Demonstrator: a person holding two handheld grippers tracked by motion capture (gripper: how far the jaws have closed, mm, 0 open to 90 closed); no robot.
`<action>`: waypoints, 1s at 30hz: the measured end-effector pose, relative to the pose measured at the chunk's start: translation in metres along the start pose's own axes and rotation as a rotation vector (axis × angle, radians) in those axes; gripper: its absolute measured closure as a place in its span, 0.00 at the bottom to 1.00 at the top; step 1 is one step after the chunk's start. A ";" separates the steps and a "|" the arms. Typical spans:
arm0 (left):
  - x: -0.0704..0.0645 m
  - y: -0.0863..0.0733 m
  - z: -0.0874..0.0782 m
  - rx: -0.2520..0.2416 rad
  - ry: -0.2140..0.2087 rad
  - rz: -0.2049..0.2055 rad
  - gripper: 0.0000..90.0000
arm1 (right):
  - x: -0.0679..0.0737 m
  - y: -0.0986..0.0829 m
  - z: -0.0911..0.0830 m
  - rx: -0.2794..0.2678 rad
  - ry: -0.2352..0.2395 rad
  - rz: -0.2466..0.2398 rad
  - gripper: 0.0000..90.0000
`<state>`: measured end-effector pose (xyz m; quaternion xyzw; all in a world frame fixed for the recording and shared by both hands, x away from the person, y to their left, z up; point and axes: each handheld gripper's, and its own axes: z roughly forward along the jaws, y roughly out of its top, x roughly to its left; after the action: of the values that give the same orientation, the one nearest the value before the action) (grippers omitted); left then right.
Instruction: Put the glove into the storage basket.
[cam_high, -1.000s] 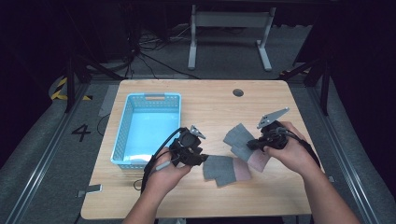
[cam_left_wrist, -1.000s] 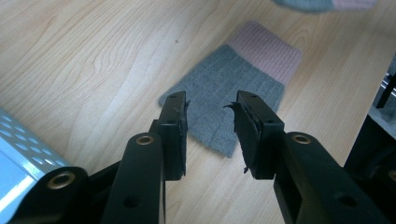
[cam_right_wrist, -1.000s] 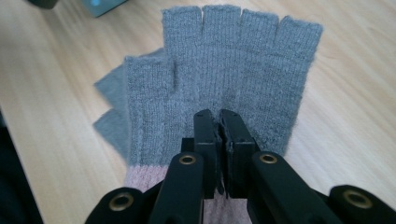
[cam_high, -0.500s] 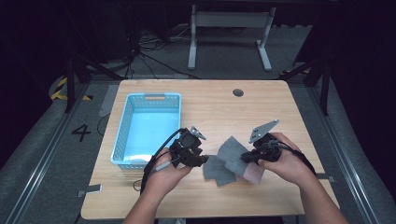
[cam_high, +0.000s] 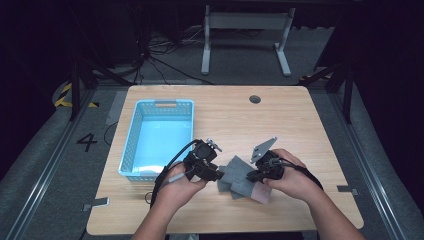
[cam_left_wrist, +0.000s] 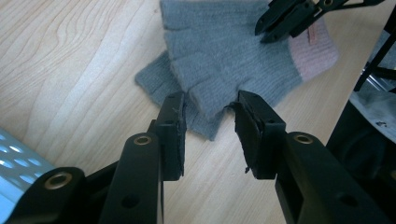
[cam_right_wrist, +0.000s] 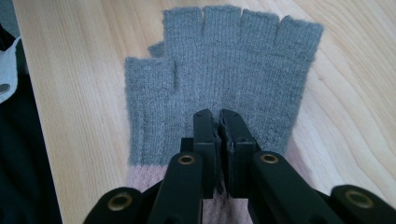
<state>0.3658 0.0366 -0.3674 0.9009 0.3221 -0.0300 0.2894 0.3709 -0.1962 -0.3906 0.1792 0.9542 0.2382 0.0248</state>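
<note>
A grey fingerless glove (cam_right_wrist: 233, 60) with a pink cuff (cam_left_wrist: 317, 46) lies flat on the wooden table, on top of a second grey glove (cam_left_wrist: 156, 77) that pokes out beneath it. My right gripper (cam_right_wrist: 218, 114) is shut on the top glove's fabric just ahead of the cuff. It also appears across the glove in the left gripper view (cam_left_wrist: 266, 28). My left gripper (cam_left_wrist: 208, 100) stands open, its jaws either side of the top glove's thumb edge. In the high view both gloves (cam_high: 239, 170) lie between the left gripper (cam_high: 217, 175) and the right gripper (cam_high: 250, 177).
A light blue plastic basket (cam_high: 155, 104) stands at the table's left, just beyond my left hand, and its corner (cam_left_wrist: 18, 149) appears in the left gripper view. A round cable hole (cam_high: 255, 99) sits near the far edge. Bare wood stretches behind the gloves.
My right gripper has moved left and toward the person, bringing the pink-cuffed glove over the other glove, close to the left gripper. The left gripper has barely shifted.
</note>
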 end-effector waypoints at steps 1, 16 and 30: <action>0.001 -0.001 0.001 0.001 -0.006 0.000 0.71 | 0.000 0.001 0.003 0.003 0.003 -0.008 0.96; 0.002 -0.025 0.012 -0.007 0.013 -0.003 0.72 | 0.007 -0.006 -0.003 -0.039 -0.051 -0.009 0.79; -0.005 -0.017 0.006 0.002 0.012 0.042 0.65 | 0.003 -0.044 -0.036 -0.021 -0.122 0.105 0.76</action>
<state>0.3526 0.0410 -0.3792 0.9079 0.3046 -0.0190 0.2872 0.3492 -0.2475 -0.3785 0.2430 0.9376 0.2380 0.0723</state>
